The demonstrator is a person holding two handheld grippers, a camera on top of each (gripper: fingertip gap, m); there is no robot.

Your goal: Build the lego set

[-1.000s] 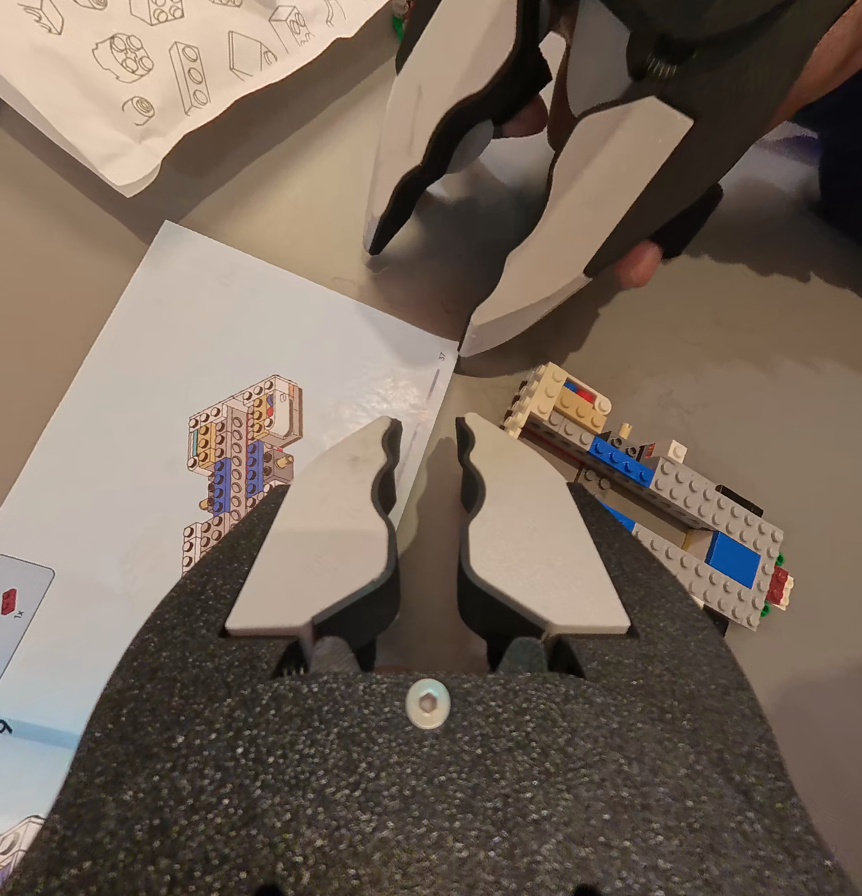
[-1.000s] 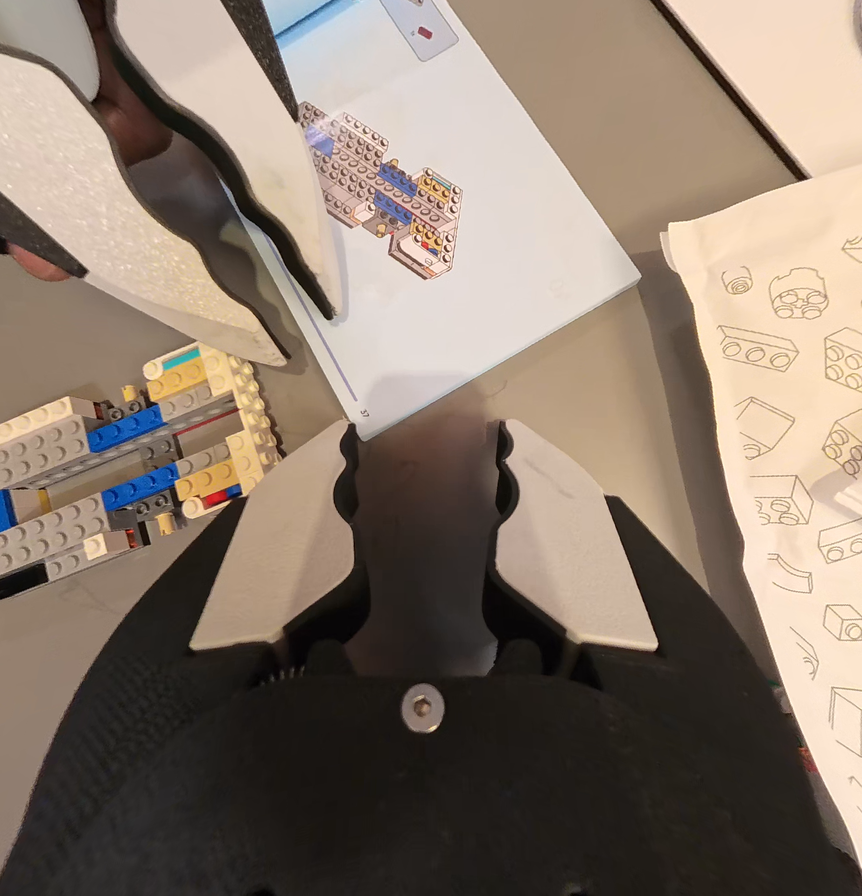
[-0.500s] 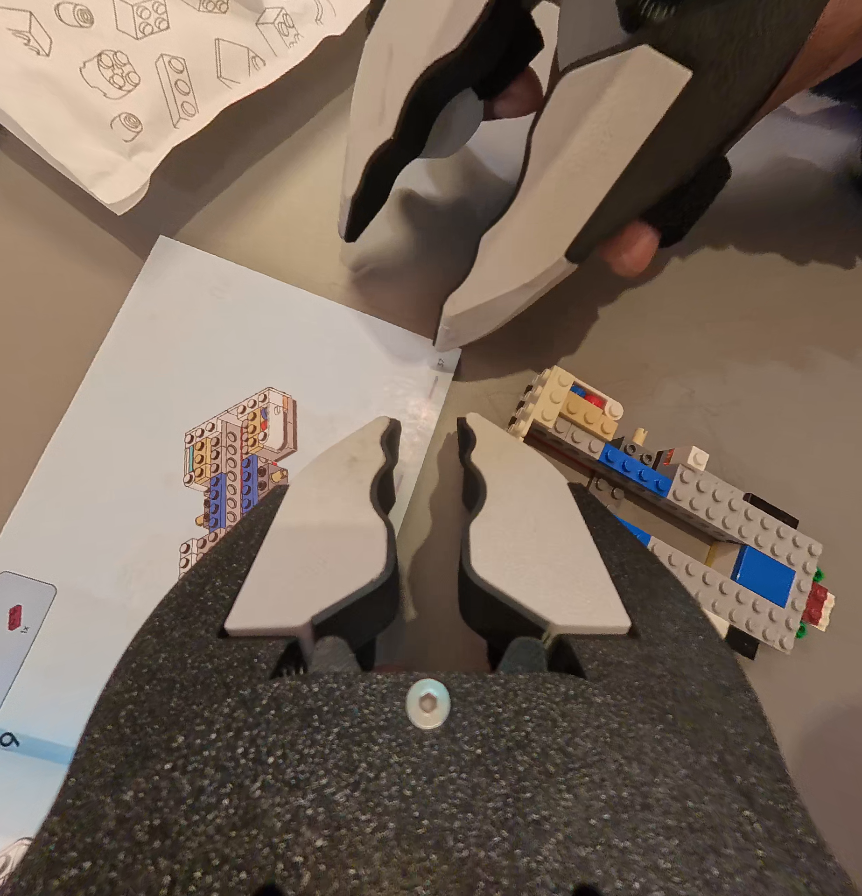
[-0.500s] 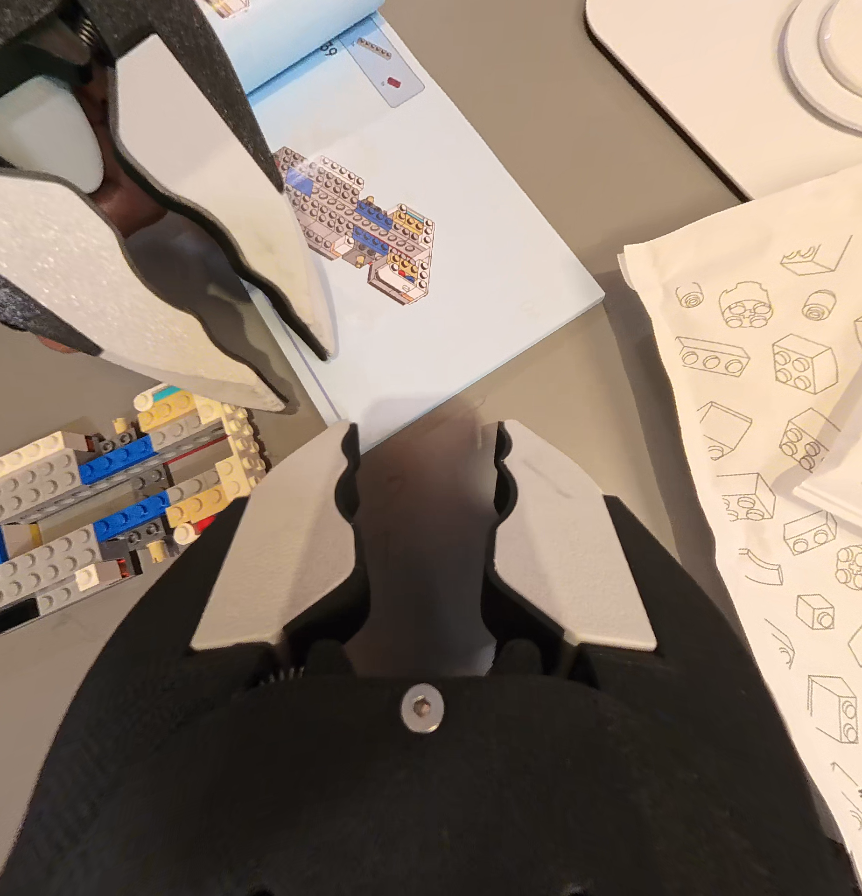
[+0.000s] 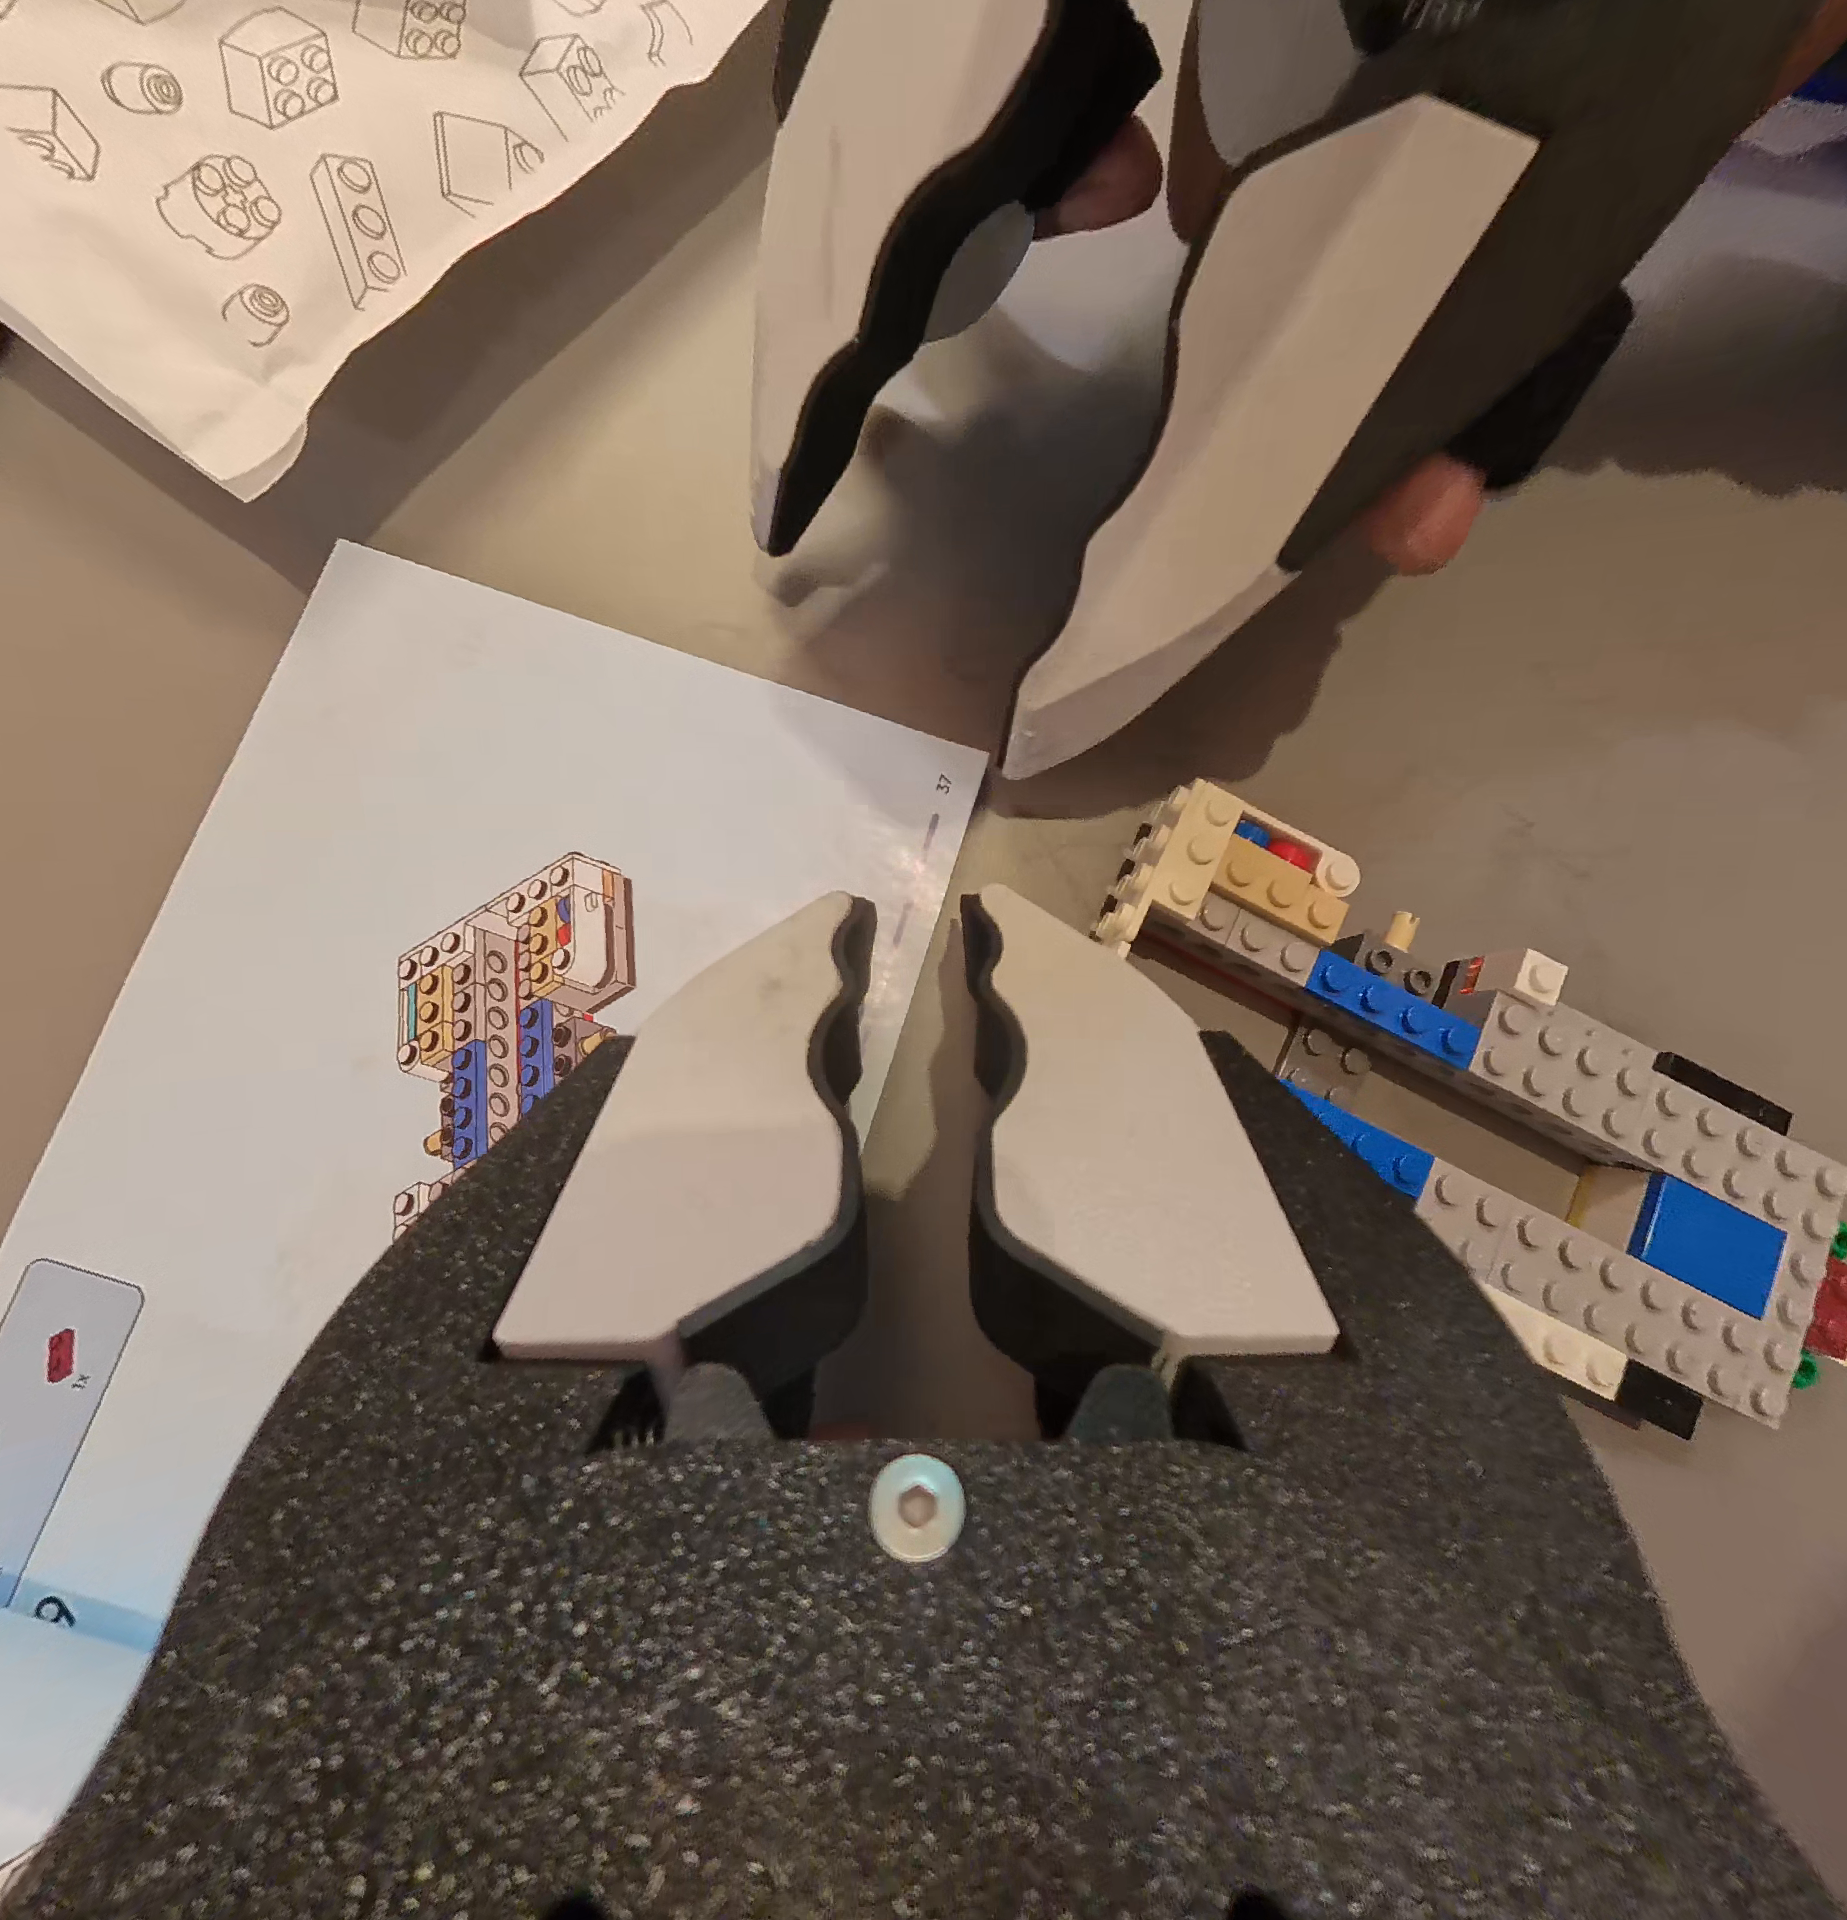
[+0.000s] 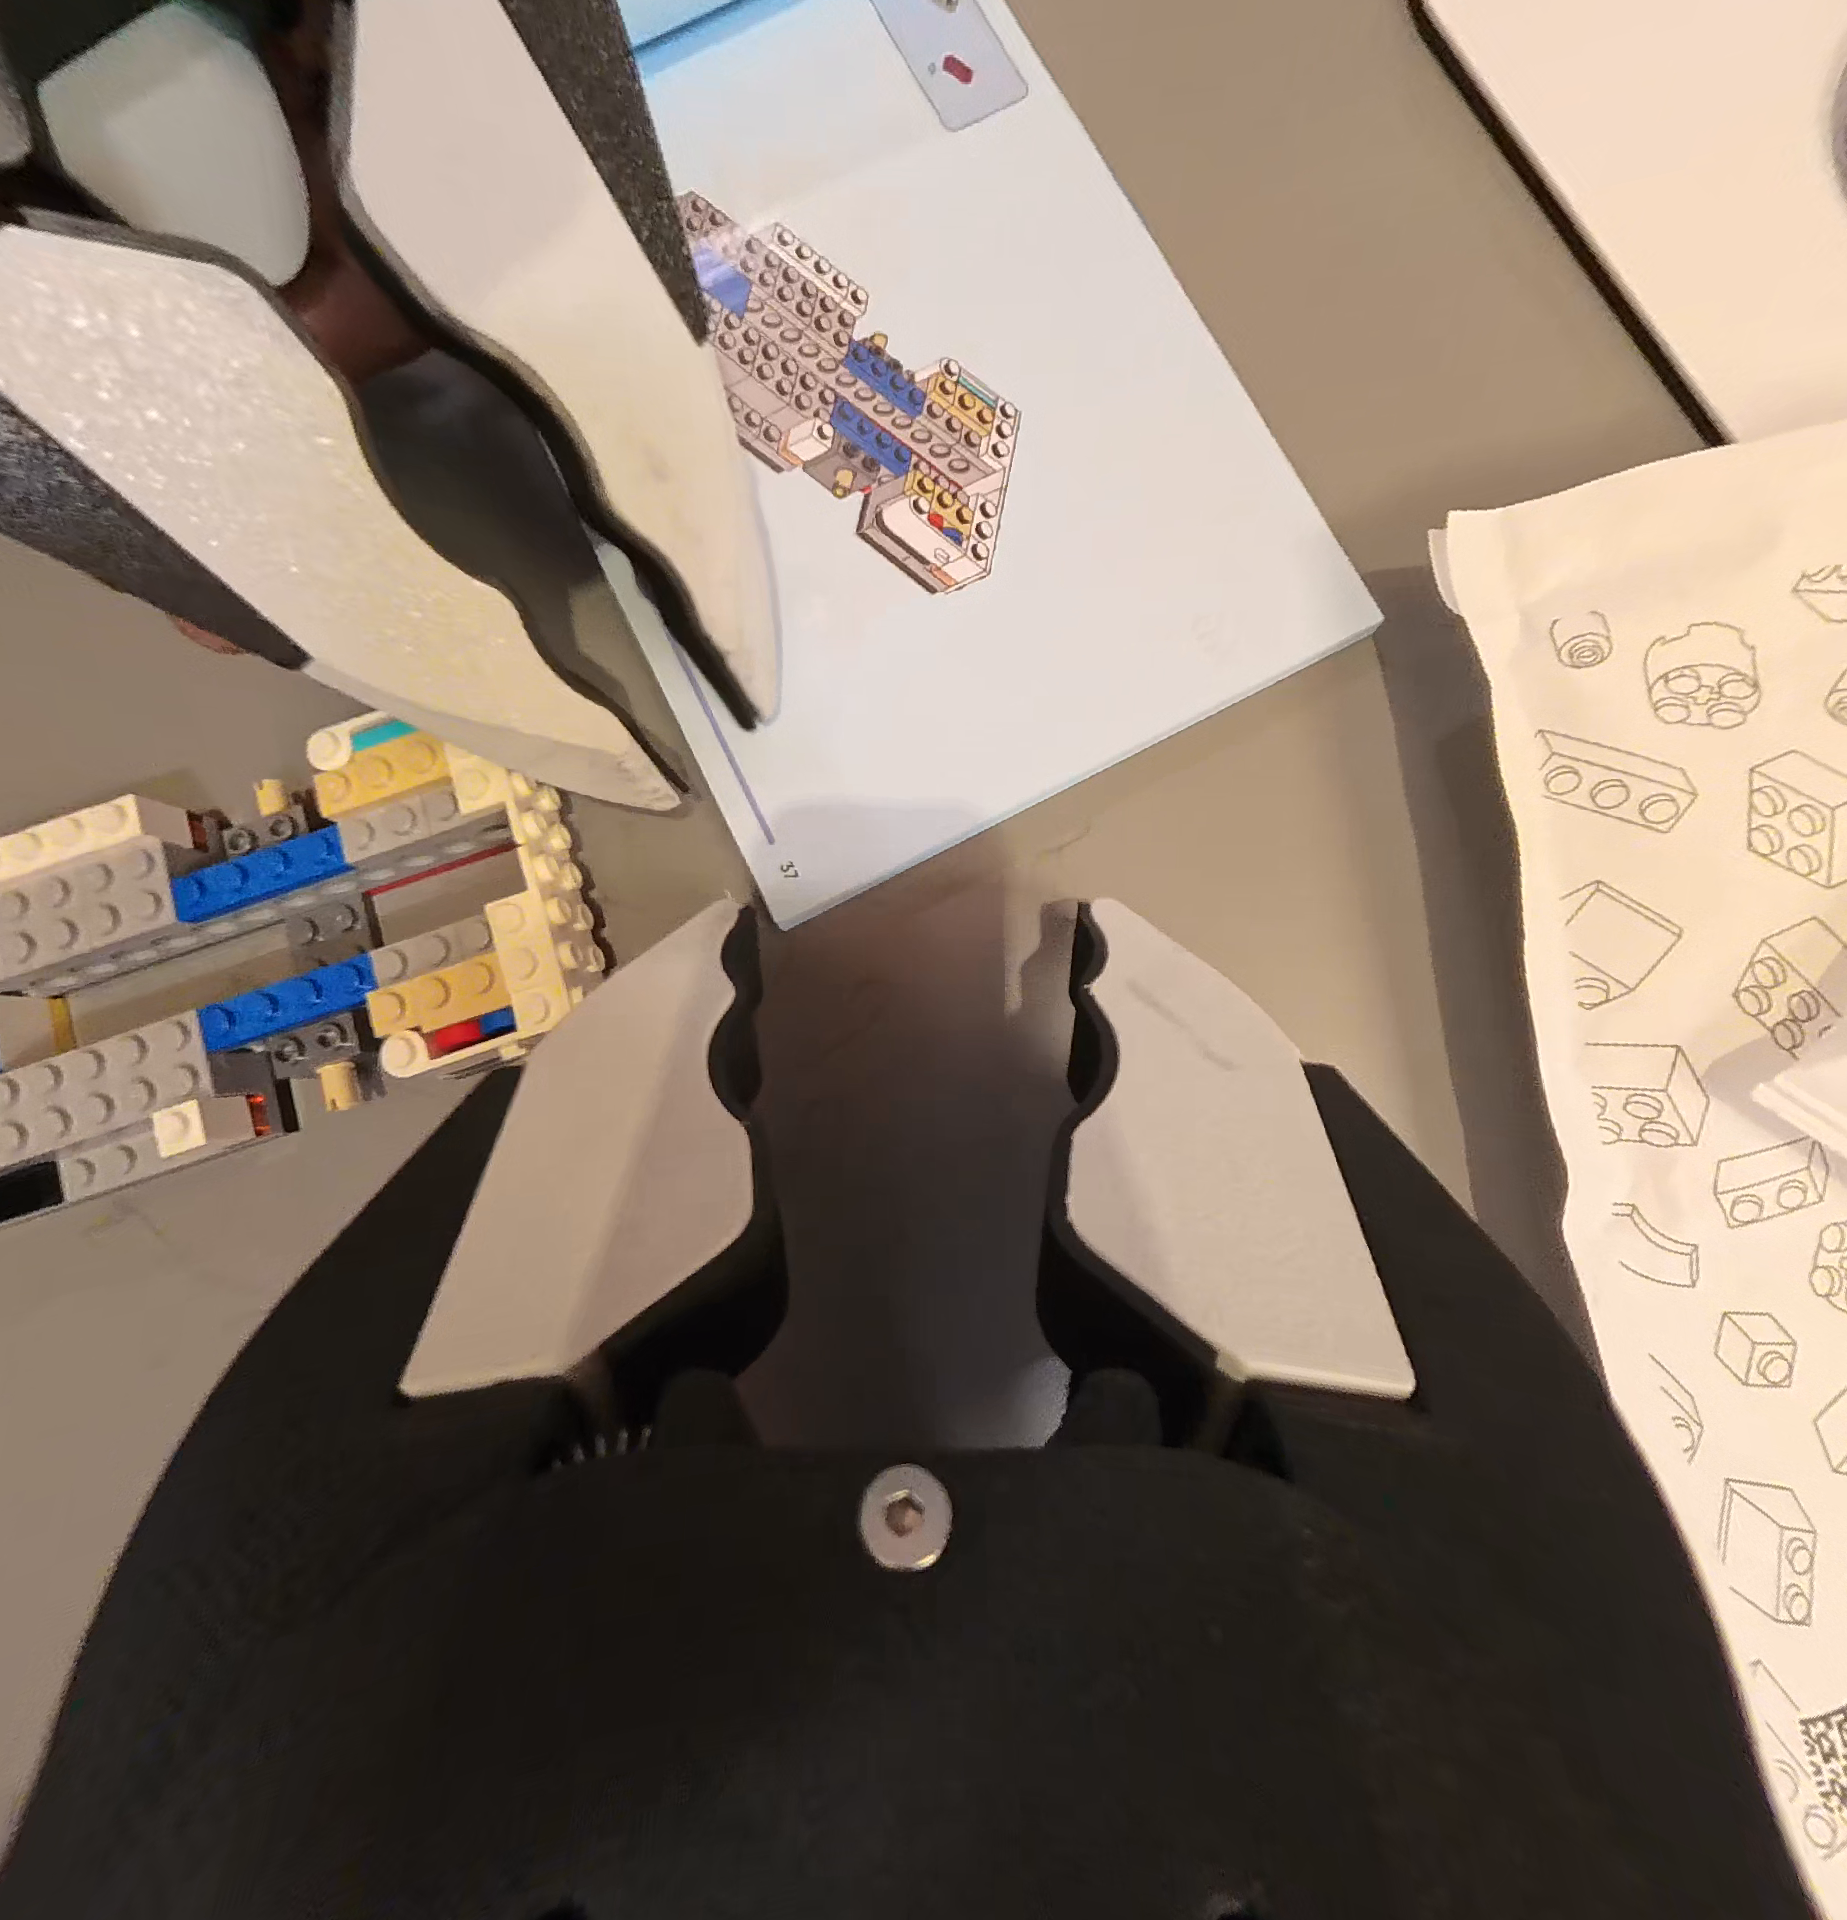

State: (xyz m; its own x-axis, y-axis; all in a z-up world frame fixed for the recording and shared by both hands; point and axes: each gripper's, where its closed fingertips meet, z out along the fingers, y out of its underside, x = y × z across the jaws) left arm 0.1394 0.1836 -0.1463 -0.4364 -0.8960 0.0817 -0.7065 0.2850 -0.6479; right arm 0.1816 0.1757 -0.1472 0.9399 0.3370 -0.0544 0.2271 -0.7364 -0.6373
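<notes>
- The left gripper (image 5: 914, 914) hovered over the booklet's page edge with its fingers parted by a narrow slot. Nothing sat between them; only the paper edge and the grey table (image 5: 1521, 727) showed through the slot.
- The right gripper (image 6: 903, 914) stood with its fingers wide apart and nothing between them, above bare table just near of the booklet's corner. Its left fingertip (image 6: 727, 925) lay just beside that corner; contact could not be told.
- The instruction booklet (image 5: 545, 790) lay flat on the table, left of the brick model and near the printed paper bag (image 5: 223, 208).
- The booklet looked thin, light and limp. Pressed flat, its top page probably gave little to pinch except at the free corner or the open edge, and glossy paper may slip or crease between the pads.
- The brick model (image 5: 1521, 1091) lay on the table to the right of the booklet, well clear of both grips.
- The model seemed rigid and light, but studded joints can pop apart. Its long grey side walls looked the soundest place to squeeze, rather than the small pieces at the ends.
- At the far right of the right wrist view, a white tray (image 6: 1677, 156) lay beyond the bag.
</notes>
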